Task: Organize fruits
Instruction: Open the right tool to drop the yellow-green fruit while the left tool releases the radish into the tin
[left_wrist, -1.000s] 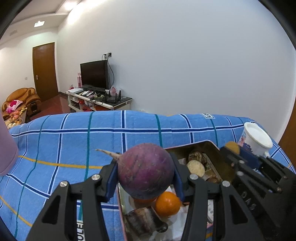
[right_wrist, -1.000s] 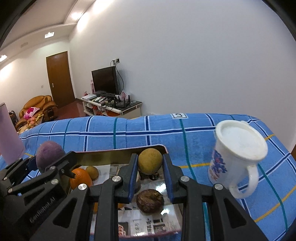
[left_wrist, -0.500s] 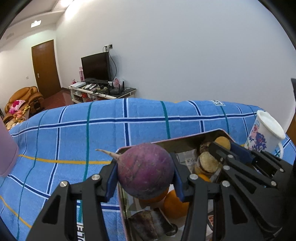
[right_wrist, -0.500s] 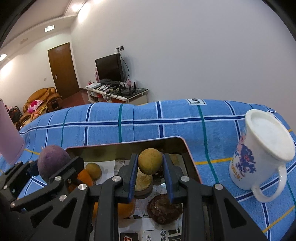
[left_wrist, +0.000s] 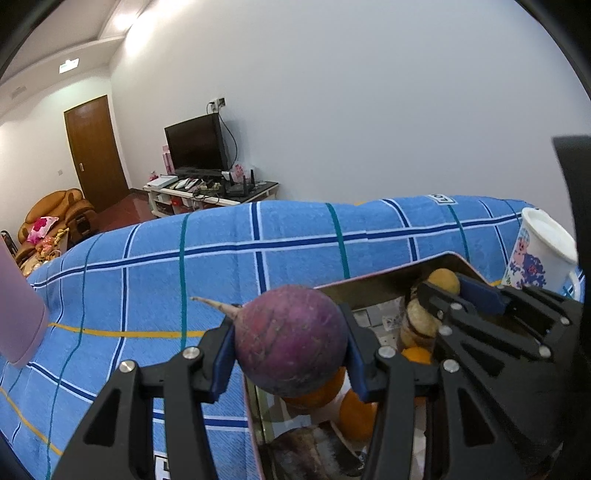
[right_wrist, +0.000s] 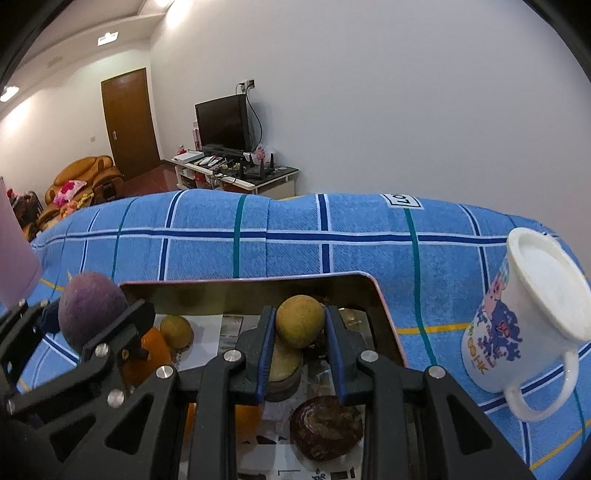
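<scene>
Left wrist view — left tongs (left_wrist: 291, 354) pinching purple radish (left_wrist: 291, 339), root tip pointing left, right tongs (right_wrist: 300, 332) pinching yellow fruit (right_wrist: 300, 321).

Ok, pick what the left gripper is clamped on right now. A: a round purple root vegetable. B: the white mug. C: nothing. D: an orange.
A: in the left wrist view the left gripper has its blue pads pressed on both sides of the purple root vegetable, held above the tin tray.

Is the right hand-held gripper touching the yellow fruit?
Touching. The right wrist view shows the yellow fruit squeezed between both blue pads of the right hand-held gripper.
</scene>
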